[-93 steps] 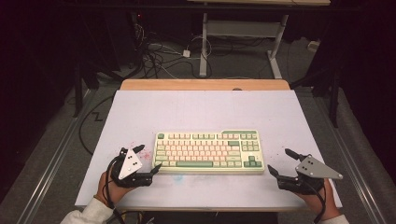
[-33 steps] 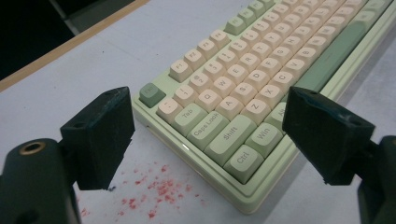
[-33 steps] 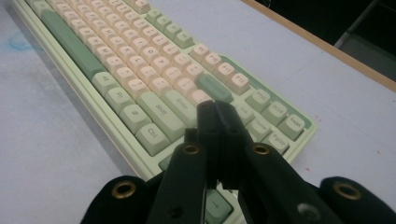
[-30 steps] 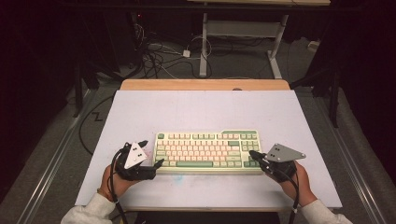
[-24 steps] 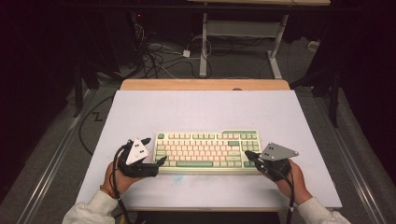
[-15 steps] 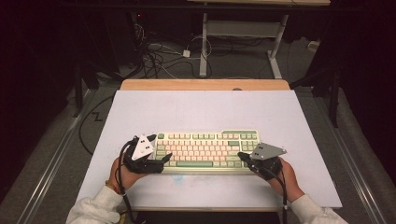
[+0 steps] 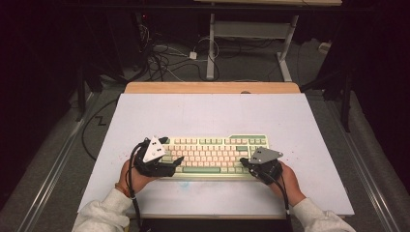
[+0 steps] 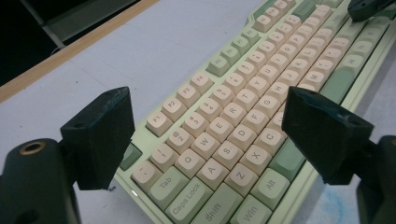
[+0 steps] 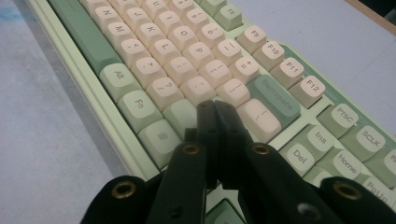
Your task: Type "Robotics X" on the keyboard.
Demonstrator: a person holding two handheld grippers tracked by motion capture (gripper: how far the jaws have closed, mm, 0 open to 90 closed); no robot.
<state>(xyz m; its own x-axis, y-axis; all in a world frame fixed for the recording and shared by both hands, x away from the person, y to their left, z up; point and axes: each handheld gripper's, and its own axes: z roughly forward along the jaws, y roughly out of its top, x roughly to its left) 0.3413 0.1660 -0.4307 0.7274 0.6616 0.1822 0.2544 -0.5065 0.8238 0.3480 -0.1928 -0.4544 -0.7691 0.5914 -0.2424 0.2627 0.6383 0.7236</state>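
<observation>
A cream and green keyboard (image 7: pixel 215 155) lies near the front of the white table top. My left gripper (image 7: pixel 172 150) hangs over its left end, jaws wide open. In the left gripper view the keyboard (image 8: pixel 243 98) runs away to the upper right, and my left gripper (image 8: pixel 212 128) straddles the Q, A and Z columns without touching them. My right gripper (image 7: pixel 243 163) sits at the keyboard's right end. In the right gripper view my right gripper (image 9: pixel 215 108) is shut with nothing in it, its tips just above the keys (image 9: pixel 187 46) near the Enter key.
The white table top (image 7: pixel 208 111) has bare room behind and beside the keyboard. A wooden strip (image 7: pixel 212 88) marks its far edge. Cables (image 7: pixel 164 58) and a desk frame (image 7: pixel 251 29) are on the floor beyond.
Both hands have moved inward from the keyboard's sides. The left gripper has come right over the left keys, and the right gripper has come left over the right keys.
</observation>
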